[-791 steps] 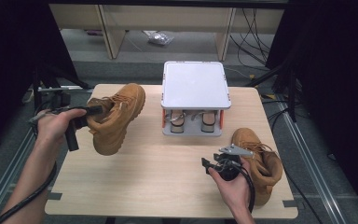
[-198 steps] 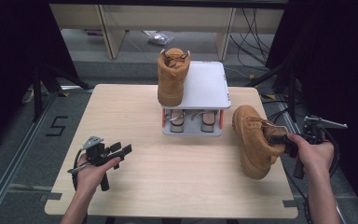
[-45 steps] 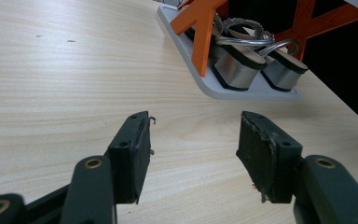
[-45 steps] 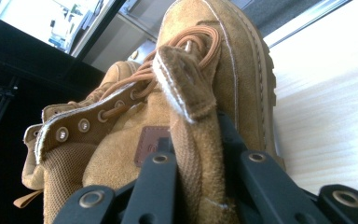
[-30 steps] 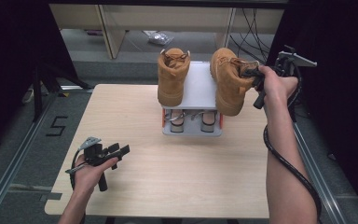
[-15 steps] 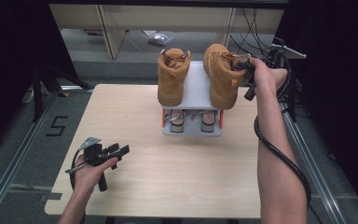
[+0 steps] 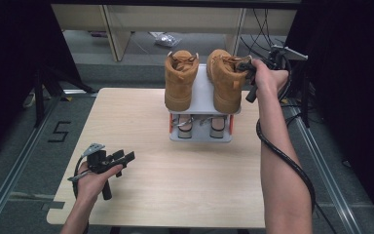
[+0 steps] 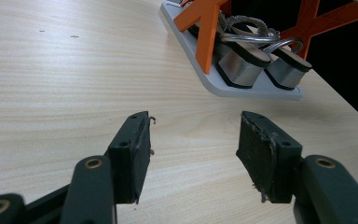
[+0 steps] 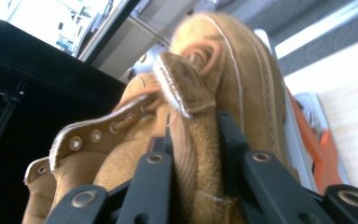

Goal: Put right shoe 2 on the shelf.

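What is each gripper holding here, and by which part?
The right gripper clamps the right boot by its collar. The left gripper is open and holds nothing.

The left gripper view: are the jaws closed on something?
No, the left gripper has its jaws standing wide apart above the bare wooden table, with nothing between them.

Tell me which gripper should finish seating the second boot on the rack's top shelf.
Right. The right gripper is shut on the right boot at its collar, over the rack's top shelf. The left gripper is open above the table, far from the rack.
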A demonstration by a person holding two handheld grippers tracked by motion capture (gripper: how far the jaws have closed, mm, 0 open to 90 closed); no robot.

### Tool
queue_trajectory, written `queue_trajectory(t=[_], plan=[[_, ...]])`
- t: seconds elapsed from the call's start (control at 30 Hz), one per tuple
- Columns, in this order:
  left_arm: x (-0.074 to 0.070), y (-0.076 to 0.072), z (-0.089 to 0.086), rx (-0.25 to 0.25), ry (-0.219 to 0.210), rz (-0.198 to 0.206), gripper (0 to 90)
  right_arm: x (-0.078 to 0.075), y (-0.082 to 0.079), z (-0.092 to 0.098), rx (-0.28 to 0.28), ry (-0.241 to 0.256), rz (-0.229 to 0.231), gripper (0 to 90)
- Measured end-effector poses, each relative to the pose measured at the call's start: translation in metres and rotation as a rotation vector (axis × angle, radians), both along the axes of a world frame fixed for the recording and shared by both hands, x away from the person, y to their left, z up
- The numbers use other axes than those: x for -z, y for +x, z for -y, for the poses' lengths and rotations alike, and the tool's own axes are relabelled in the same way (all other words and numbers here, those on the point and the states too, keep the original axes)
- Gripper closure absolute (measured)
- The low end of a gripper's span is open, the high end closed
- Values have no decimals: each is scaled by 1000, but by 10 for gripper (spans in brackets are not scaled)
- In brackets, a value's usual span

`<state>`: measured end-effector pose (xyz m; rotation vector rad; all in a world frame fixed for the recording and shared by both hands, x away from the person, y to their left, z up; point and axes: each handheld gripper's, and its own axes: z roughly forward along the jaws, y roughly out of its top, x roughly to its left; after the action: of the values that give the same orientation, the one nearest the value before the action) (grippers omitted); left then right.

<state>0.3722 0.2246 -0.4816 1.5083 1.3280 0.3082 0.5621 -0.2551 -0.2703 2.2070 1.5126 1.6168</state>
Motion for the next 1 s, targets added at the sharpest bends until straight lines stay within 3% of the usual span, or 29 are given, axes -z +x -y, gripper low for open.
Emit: queue_trajectory(t=[0.07, 0.13, 0.27, 0.4, 0.5, 0.57, 0.7, 0.8, 0.9, 0.93, 1.0], plan=[[0, 0, -1, 1, 0, 3, 434, 1, 3, -5, -26, 23, 19, 656], [0, 0, -2, 1, -4, 6, 434, -1, 3, -10, -26, -47, 59, 606], [-1, -1, -2, -3, 1, 5, 433, -6, -2, -10, -22, -88, 109, 499], [-1, -1, -1, -2, -3, 8, 433, -13, -15, -2, -14, -75, 140, 465], [-2, -1, 0, 2, -4, 10, 434, -19, -26, 8, -7, -102, 182, 465], [-2, -2, 1, 3, -4, 9, 434, -22, -34, 15, 0, -99, 184, 470], [-3, -2, 2, 5, 0, 8, 436, -20, -49, 28, -2, -114, 184, 534], [-3, -3, 2, 4, 0, 7, 439, -13, -60, 36, -13, -134, 163, 666], [-3, -3, 2, 5, -1, 6, 443, 0, -67, 39, -51, -172, 154, 798], [-3, -3, 2, 5, -1, 6, 444, 5, -69, 40, -79, -213, 160, 835], [-3, -3, 2, 4, 4, 6, 444, 15, -75, 37, -123, -219, 138, 877]])
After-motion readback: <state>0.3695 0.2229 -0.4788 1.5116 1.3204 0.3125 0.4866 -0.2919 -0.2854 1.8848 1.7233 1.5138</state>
